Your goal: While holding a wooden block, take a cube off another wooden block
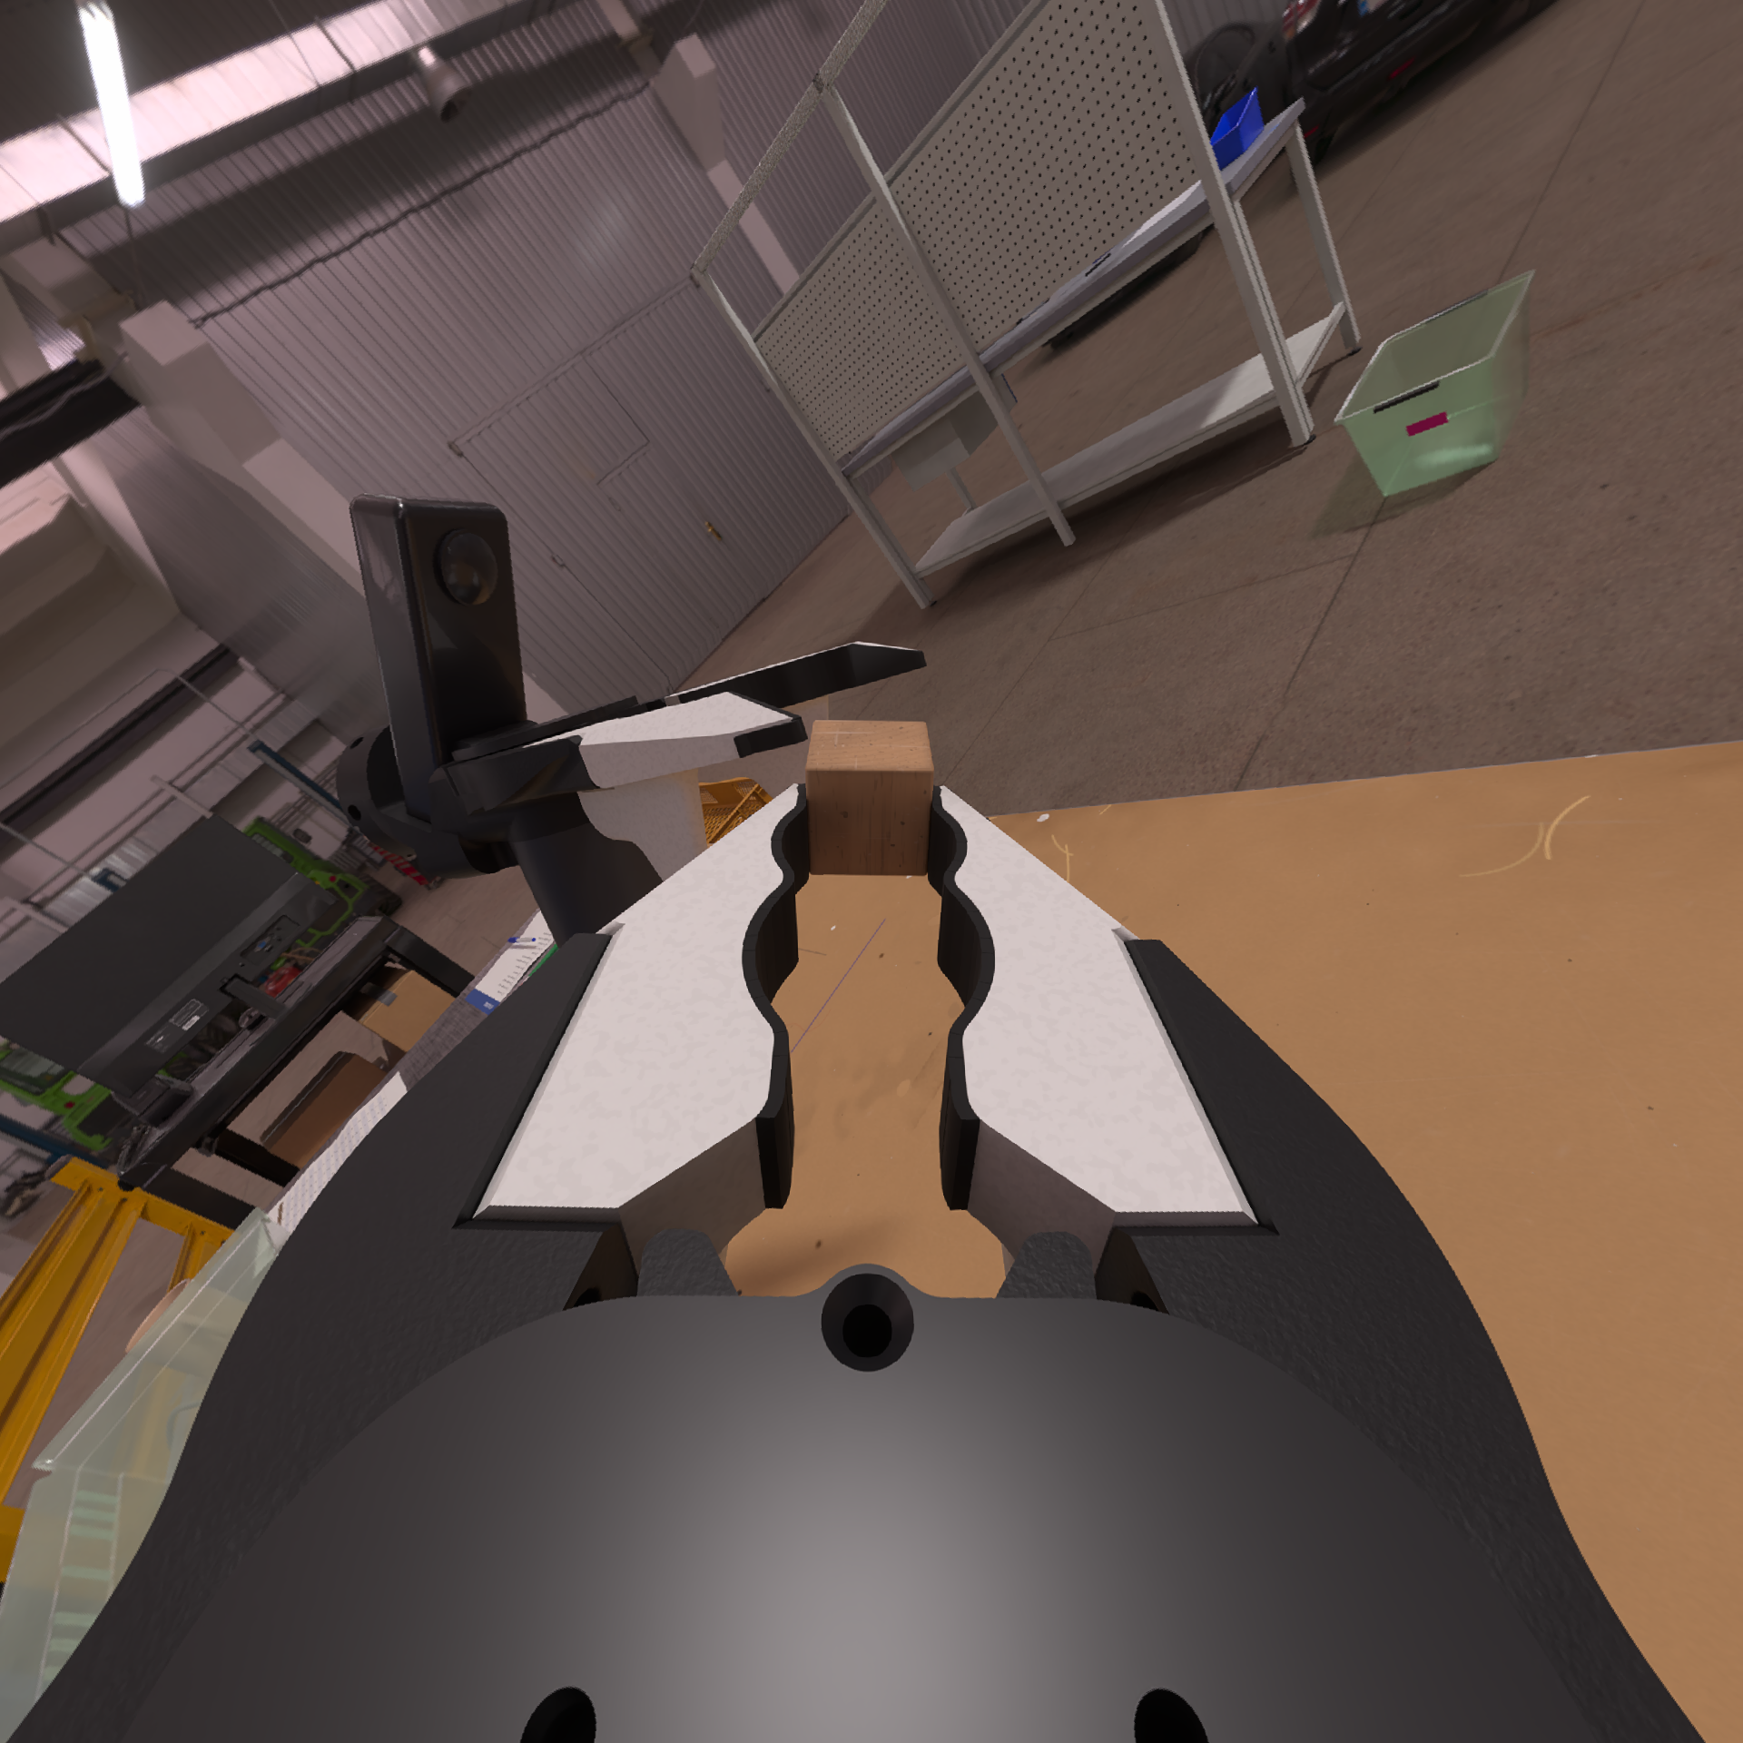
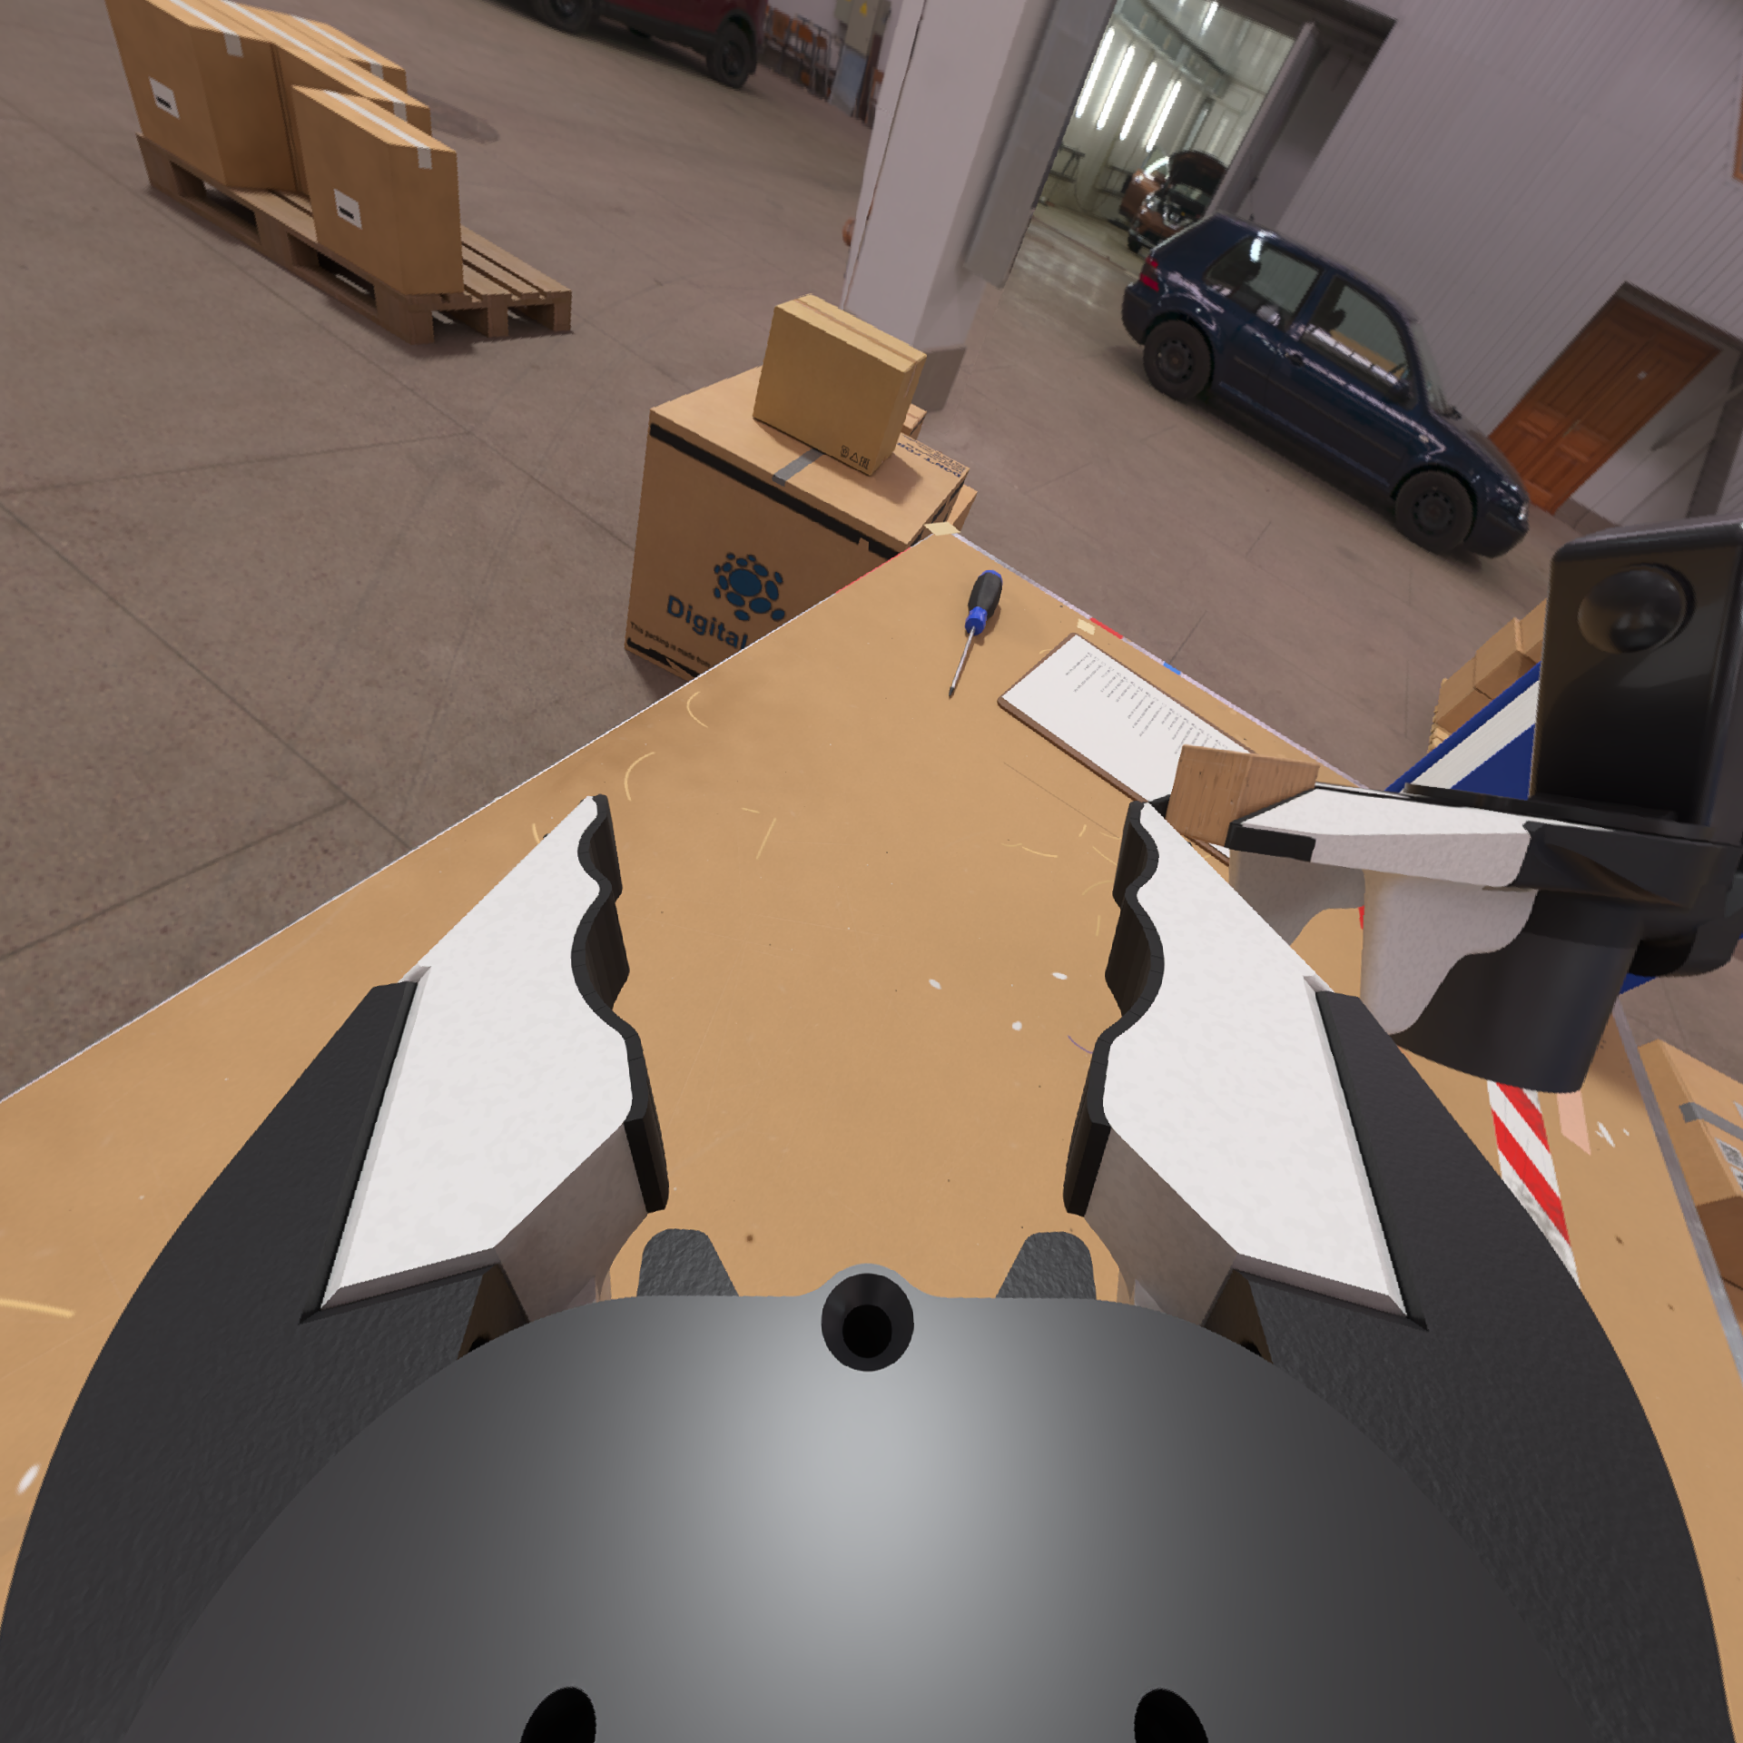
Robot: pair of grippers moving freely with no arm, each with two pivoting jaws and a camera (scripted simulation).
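Observation:
My left gripper (image 1: 868, 802) is shut on a light wooden block (image 1: 868, 797), held at its fingertips above the tan table (image 1: 1320, 1037). My right gripper (image 2: 863, 830) is open and empty over the table (image 2: 849, 943). In the left wrist view the right gripper (image 1: 858, 693) shows just left of and behind the held block, lying on its side. In the right wrist view the left gripper (image 2: 1236, 802) shows at the right with the block (image 2: 1226, 783) in it. No cube and no second block show in either view.
A blue-handled screwdriver (image 2: 976, 627) and a clipboard with paper (image 2: 1113, 717) lie near the table's far corner. Cardboard boxes (image 2: 773, 528) stand on the floor beyond that corner. A white pegboard shelf (image 1: 1037, 283) and a green bin (image 1: 1443, 387) stand off the table.

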